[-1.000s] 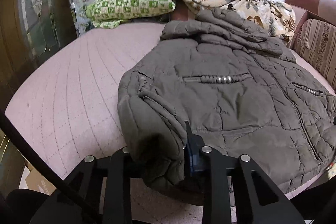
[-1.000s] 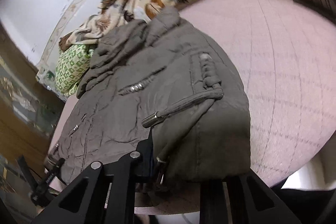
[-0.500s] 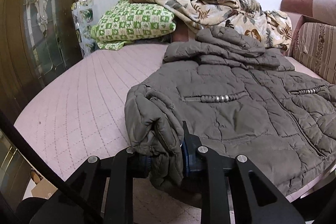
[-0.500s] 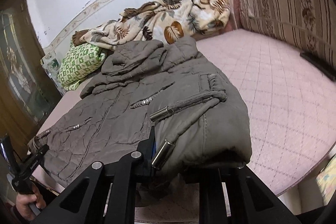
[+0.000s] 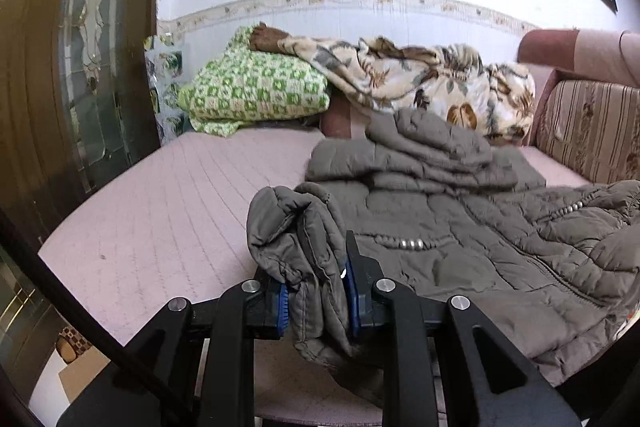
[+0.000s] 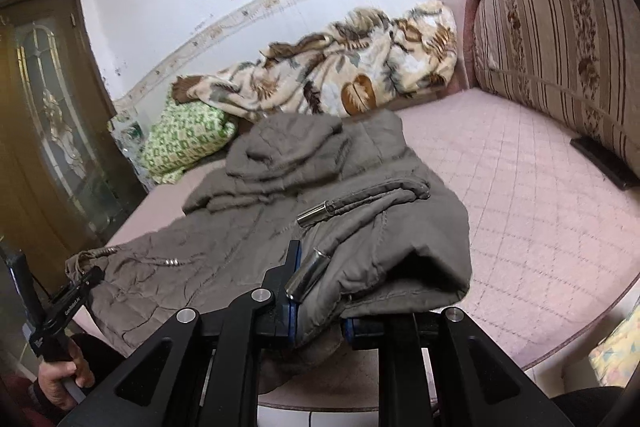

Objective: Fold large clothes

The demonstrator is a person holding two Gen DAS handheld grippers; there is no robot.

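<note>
Both grippers, left point(image 5: 314, 301) and right point(image 6: 318, 311), pinch the jacket point(image 5: 460, 251) hem corners. Fold step: next, carry hem toward the hood point(image 6: 288, 151), evenly.

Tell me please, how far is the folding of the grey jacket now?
Early stage. Done: the jacket lies spread on the pink bed, hood bunched at the top. In hand: the left gripper and right gripper each clamp a hem corner. Left: carrying the hem toward the hood, then any further folds.

Grey-brown quilted jacket point(image 5: 460, 247), spread on bed, hem lifted
</note>
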